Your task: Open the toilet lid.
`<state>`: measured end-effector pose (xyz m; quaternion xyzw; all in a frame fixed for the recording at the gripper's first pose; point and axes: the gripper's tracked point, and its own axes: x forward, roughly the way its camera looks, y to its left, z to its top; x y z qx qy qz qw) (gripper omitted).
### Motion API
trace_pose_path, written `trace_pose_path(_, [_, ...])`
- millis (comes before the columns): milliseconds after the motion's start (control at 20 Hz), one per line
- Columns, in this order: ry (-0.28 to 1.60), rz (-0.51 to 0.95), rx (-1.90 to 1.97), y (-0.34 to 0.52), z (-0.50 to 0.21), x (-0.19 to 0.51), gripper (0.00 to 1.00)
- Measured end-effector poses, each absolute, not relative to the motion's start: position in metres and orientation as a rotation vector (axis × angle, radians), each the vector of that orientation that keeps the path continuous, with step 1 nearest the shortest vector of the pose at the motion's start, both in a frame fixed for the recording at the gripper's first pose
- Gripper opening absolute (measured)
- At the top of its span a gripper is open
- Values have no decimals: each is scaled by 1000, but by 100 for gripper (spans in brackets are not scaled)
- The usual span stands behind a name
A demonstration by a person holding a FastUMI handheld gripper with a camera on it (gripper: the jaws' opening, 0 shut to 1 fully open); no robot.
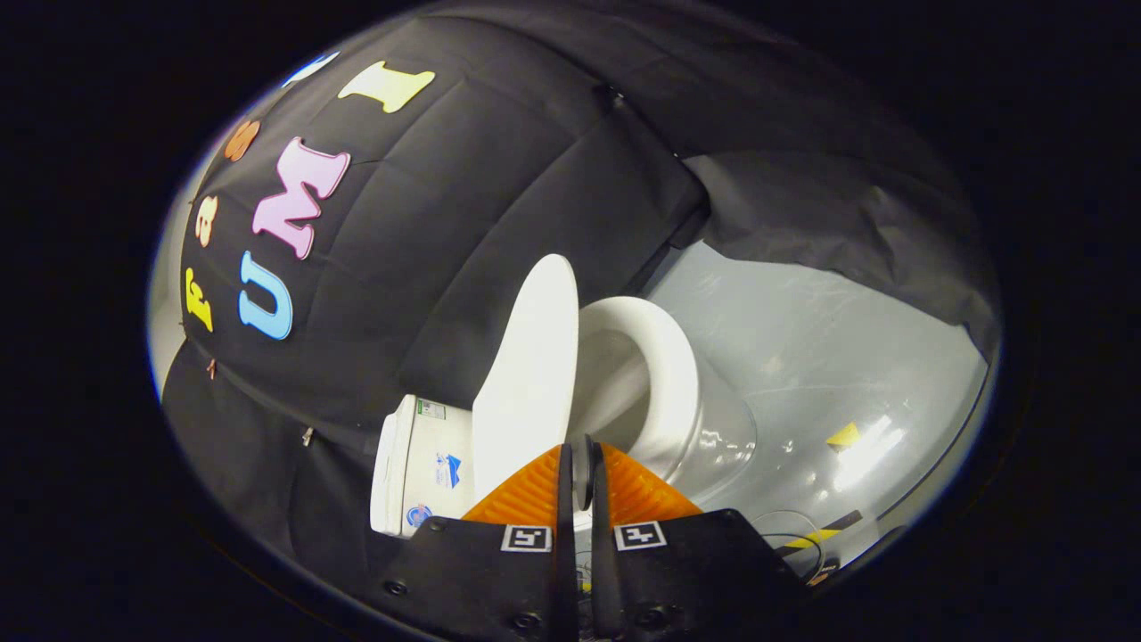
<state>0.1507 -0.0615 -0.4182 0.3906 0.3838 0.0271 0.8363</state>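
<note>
A white toilet stands against the black cloth wall, and the whole scene looks tilted. Its lid [526, 366] is raised well off the seat ring [673, 374] and stands almost upright, leaning toward the tank [419, 464]. The open bowl [615, 383] shows between lid and seat. My gripper [582, 468] is at the lid's free edge. That thin edge runs into the narrow slit between the two fingers [535, 490], which are pressed together on it.
A glossy grey floor [802, 339] spreads beyond the toilet, with a yellow tape mark [842, 435] and a thin cable [793, 533] lying near the fingers. Black cloth [463, 205] hangs close behind the tank and lid.
</note>
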Motion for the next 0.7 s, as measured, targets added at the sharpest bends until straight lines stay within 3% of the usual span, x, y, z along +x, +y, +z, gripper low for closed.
trace_pose_path(700, [712,16,419,50,-277,155,12])
